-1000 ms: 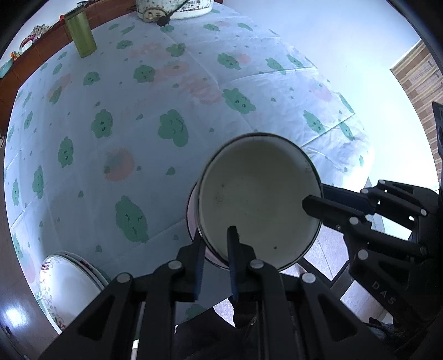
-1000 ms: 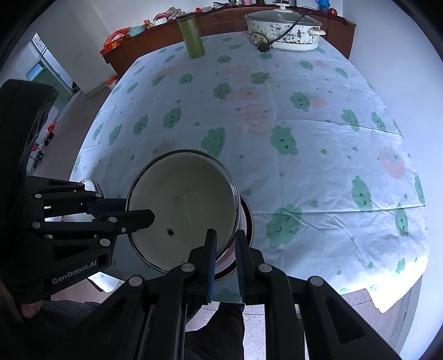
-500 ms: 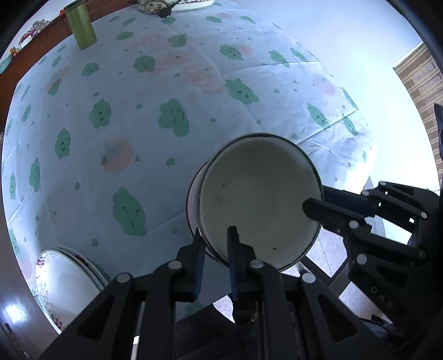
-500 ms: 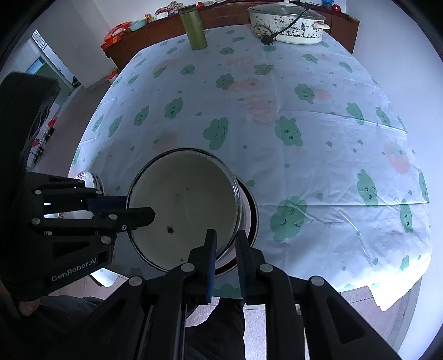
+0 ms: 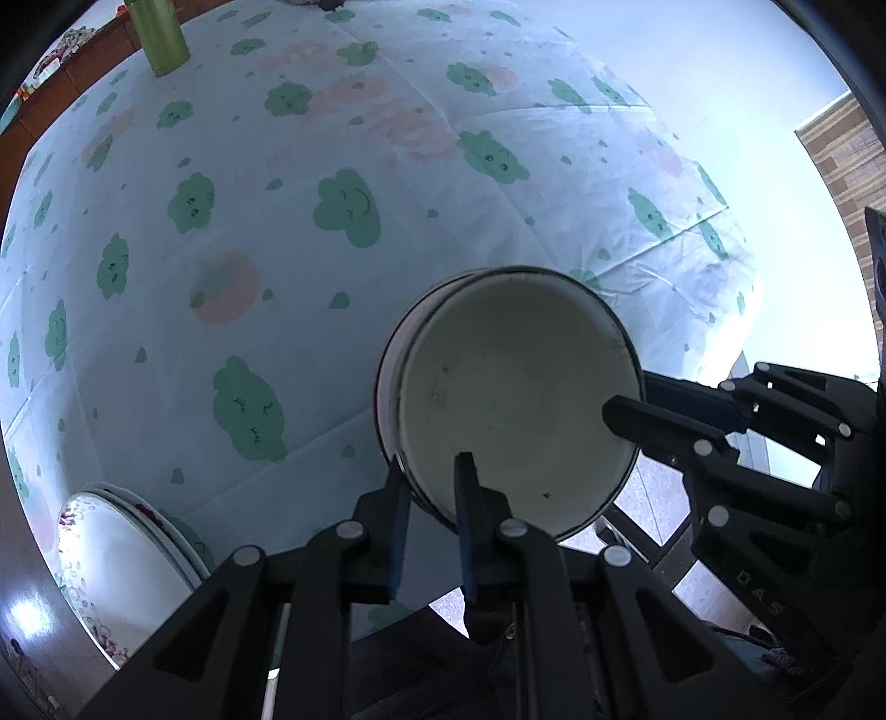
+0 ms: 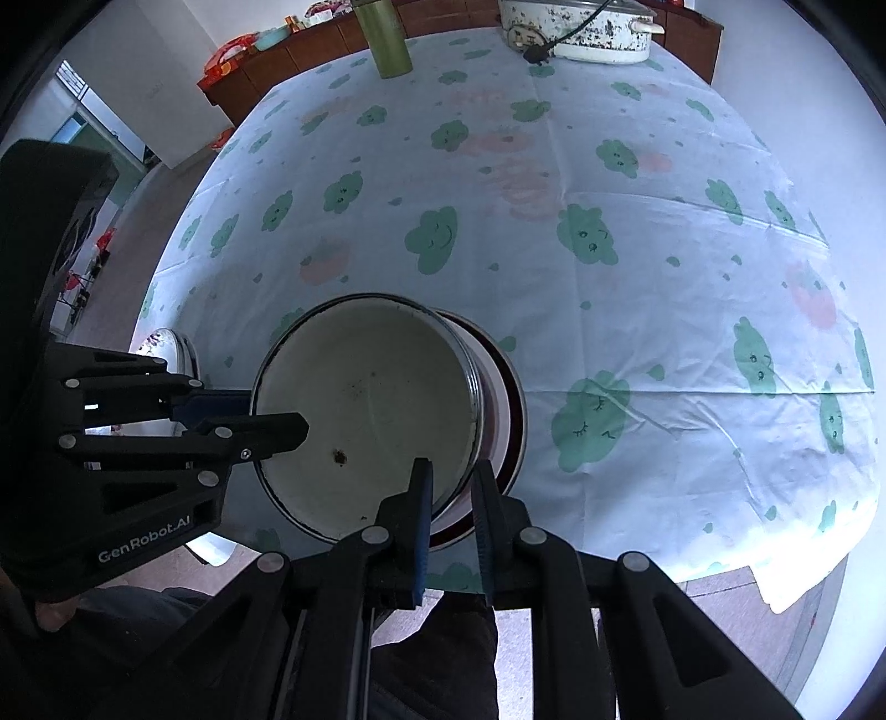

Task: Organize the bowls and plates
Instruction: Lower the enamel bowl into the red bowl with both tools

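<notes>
Two grippers in shot, left gripper (image 5: 429, 471) and right gripper (image 6: 451, 476). Two bowls: a white bowl (image 6: 365, 415), and a pink bowl (image 6: 501, 410) directly under it. One stack of plates (image 5: 111, 559) left of the white bowl, count within it unclear. Far beyond the white bowl, one green cup (image 6: 387, 39) and one pot (image 6: 587, 27). One tablecloth (image 6: 554, 221).
</notes>
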Available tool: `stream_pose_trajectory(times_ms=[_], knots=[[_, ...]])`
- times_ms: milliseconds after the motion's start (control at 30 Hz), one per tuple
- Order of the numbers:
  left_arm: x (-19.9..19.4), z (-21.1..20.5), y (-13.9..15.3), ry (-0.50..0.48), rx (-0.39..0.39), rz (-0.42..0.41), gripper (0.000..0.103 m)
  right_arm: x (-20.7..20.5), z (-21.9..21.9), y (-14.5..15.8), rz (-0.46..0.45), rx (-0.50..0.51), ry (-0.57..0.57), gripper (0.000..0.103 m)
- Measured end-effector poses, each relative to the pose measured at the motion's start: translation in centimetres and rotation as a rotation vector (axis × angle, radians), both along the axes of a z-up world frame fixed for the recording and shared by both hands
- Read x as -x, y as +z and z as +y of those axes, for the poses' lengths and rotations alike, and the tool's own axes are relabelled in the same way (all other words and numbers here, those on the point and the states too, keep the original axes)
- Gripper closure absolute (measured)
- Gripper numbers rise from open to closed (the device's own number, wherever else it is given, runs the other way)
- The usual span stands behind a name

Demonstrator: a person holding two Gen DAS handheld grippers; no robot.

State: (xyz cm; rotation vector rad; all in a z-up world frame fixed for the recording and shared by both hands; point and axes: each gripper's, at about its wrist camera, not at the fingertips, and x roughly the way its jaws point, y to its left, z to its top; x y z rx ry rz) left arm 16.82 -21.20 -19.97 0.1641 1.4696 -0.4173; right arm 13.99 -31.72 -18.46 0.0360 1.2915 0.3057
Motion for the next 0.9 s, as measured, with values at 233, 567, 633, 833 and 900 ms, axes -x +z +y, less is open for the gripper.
stream_pose_trajectory(times_ms=[233, 567, 633, 833, 900], knots=[[-0.22, -0.2, -0.5, 0.0, -0.002, 0.013, 0.09, -0.35, 0.03, -0.61, 0.014, 0.005, 0.002, 0.087], [-0.37, -0.34, -0.93, -0.005, -0.005, 0.018, 0.09, -0.47, -0.02, -0.96, 0.024, 0.008, 0.004, 0.087], [-0.35, -0.35, -0.92, -0.007, -0.008, 0.019, 0.09, -0.48, 0.0, -0.95, 0.024, 0.009, 0.005, 0.087], [-0.3, -0.45, -1.02, -0.006, -0.004, 0.024, 0.09, -0.49, 0.0, -1.02, 0.024, 0.009, 0.005, 0.087], [-0.32, -0.47, -1.04, -0.003, -0.005, 0.022, 0.09, -0.51, -0.04, -1.09, 0.023, 0.008, 0.002, 0.087]])
